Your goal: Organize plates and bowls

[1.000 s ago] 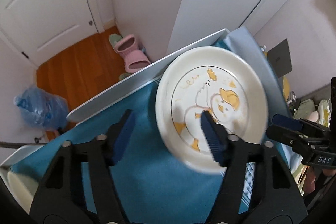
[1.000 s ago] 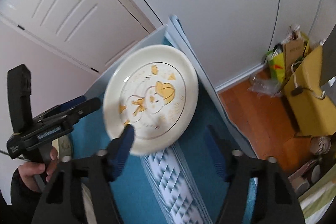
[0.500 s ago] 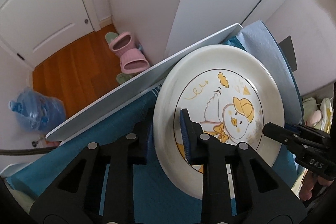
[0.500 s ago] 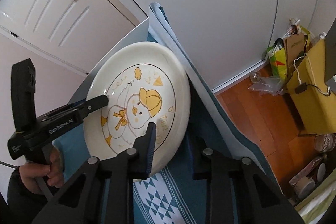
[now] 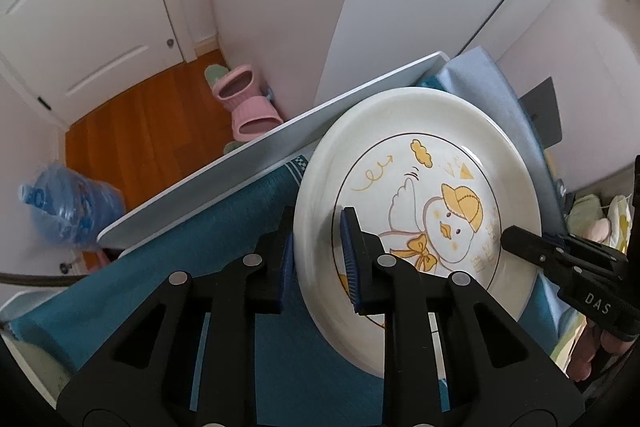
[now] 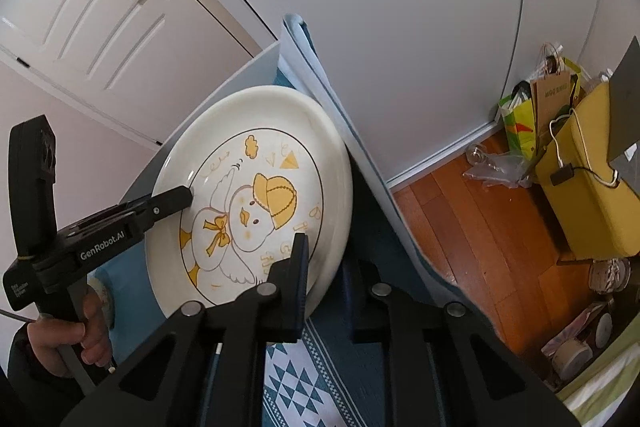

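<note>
A white plate with a yellow duck drawing [image 5: 416, 155] is held tilted above the teal tablecloth [image 5: 192, 259]. My left gripper [image 5: 316, 259] is shut on its left rim. My right gripper [image 6: 326, 285] is shut on its right rim; the plate [image 6: 256, 131] fills the middle of the right wrist view. The right gripper's finger also shows in the left wrist view [image 5: 532, 251], and the left gripper's finger in the right wrist view [image 6: 160, 205]. Part of another pale dish [image 5: 28, 367] shows at the lower left.
The white table edge [image 5: 240, 155] runs diagonally behind the plate. Beyond it lie a wood floor, pink slippers [image 5: 244, 107] and a blue water jug [image 5: 68, 207]. A yellow box and bags [image 6: 580, 179] stand on the floor to the right.
Both grippers went from open beside the plate to shut on its opposite rims. The plate now looks larger and nearer in both views.
</note>
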`<state>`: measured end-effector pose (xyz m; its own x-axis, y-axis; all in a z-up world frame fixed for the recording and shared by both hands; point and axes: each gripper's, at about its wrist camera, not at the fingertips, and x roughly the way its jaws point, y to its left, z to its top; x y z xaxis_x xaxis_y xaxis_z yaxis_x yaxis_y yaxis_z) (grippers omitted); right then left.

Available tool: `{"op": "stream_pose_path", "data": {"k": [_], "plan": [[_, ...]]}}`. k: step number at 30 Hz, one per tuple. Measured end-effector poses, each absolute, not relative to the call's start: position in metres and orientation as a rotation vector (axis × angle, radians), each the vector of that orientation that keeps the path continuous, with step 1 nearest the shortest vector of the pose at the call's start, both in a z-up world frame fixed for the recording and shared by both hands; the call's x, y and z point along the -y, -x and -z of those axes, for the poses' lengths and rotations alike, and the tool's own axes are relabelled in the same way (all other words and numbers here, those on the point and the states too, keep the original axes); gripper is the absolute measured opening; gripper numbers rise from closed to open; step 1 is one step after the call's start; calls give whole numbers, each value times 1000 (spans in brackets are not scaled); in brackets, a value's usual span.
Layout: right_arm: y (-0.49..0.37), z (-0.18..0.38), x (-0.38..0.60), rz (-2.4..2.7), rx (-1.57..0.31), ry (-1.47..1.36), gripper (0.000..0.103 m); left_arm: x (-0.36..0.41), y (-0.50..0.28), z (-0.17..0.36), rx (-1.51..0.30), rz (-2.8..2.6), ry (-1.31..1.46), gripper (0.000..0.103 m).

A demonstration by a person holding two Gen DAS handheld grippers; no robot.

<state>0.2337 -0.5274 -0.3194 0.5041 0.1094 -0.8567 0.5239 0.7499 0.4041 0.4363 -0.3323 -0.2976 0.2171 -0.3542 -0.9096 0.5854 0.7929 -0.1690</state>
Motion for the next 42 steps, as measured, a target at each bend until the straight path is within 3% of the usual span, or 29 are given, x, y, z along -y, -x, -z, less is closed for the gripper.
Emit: {"op": "stream_pose_path", "data": {"k": [15, 23, 33, 42], "plan": [[-207, 221, 487, 123, -950, -551, 14, 261, -352, 177, -992, 517, -128, 19], [-174, 186, 444, 19, -936, -495, 14, 206, -285, 141, -954, 397, -42, 19], [-172, 183, 373, -293, -987, -266, 14, 118, -204, 159, -963, 92, 115, 19], [-179, 229, 290, -451, -1088, -161, 14, 53, -163, 224, -1066, -50, 190, 19]]}}
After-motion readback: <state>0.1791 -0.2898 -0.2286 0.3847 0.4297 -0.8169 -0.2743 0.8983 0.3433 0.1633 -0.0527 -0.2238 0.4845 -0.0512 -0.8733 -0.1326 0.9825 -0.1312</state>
